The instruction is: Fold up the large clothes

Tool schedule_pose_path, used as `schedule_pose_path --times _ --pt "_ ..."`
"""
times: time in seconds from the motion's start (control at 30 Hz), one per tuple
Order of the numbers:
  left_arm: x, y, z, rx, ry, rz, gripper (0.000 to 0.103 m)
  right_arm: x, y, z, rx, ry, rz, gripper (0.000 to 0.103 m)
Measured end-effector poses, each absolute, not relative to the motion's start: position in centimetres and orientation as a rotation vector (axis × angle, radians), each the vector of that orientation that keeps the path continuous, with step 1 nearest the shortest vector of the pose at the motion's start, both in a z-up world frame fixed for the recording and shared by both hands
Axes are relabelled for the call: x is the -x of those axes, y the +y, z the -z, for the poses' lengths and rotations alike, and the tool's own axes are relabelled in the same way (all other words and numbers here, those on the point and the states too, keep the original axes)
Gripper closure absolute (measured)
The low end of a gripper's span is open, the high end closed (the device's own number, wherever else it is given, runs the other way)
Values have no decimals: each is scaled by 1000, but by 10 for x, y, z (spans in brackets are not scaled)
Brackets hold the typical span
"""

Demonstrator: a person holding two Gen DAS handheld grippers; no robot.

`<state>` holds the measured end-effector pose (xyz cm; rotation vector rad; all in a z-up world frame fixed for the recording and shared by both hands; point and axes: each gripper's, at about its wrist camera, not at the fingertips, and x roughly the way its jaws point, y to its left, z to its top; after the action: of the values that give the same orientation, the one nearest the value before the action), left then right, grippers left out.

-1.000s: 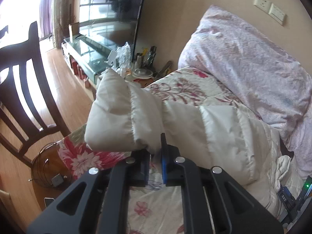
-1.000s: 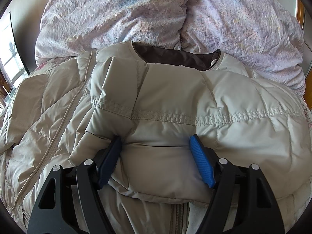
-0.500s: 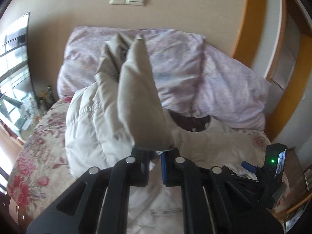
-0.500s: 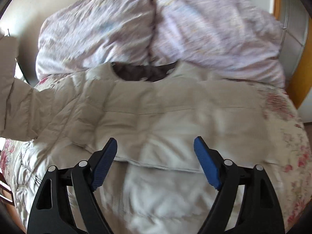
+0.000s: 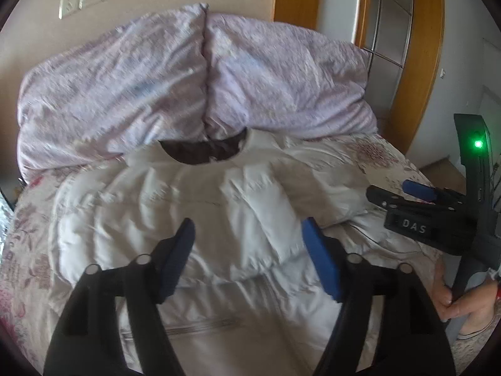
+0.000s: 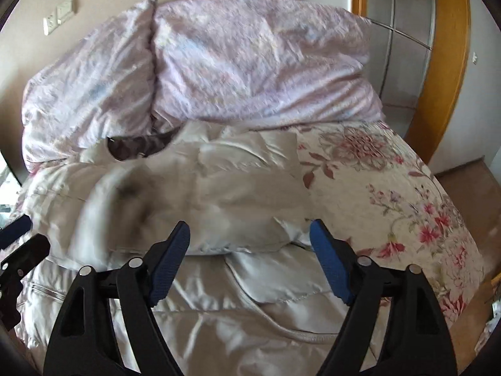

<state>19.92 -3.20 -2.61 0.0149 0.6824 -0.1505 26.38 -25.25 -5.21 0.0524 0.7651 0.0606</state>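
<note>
A cream puffer jacket lies flat on the bed, its dark-lined collar toward the pillows. Both sleeves lie folded across its chest. It also shows in the right wrist view. My left gripper is open and empty, hovering just above the folded sleeve. My right gripper is open and empty above the jacket's right side; it also shows in the left wrist view at the right edge.
Two lilac pillows lean against the wall behind the jacket. The floral bedspread shows to the right, with the bed edge and wooden floor beyond. A wooden door frame stands at the right.
My left gripper carried the left sleeve up and over onto the chest, then opened and let it go. My right gripper stayed open and drew back to the right.
</note>
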Motion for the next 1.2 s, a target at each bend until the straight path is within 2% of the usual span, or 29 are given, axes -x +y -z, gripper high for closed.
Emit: schedule_pose_path --times 0.1,0.27,0.43,0.53,0.63,0.7,0.87,0.93,1.0,1.07,1.2 --pt "-189 3 13 -53 618 36 20 -262 -237 41 -99 740 -203 44" --pt "-201 78 17 -44 664 -189 19 -270 -180 40 -91 751 -408 63" --pt "-203 123 33 -33 714 -303 19 -275 -120 53 34 750 -489 65" --pt "-205 126 43 -51 739 -320 19 -303 -101 97 240 844 -261 65" --pt "-204 125 52 -72 749 -313 19 -333 -121 131 201 890 -196 59" --pt "-204 125 55 -92 749 -312 19 -343 -128 132 166 907 -181 55" --pt "-181 139 55 -63 763 -267 19 -336 -144 120 41 968 -248 51" --pt "-167 148 56 -47 771 -243 15 -319 -162 110 -49 967 -305 46" --pt "-153 162 59 -23 794 -221 15 -298 -186 98 -112 962 -344 31" --pt "-141 174 63 19 825 -194 15 -279 -206 90 -140 963 -352 22" --pt "-118 198 74 126 881 -141 15 -245 -266 85 -225 998 -342 18"
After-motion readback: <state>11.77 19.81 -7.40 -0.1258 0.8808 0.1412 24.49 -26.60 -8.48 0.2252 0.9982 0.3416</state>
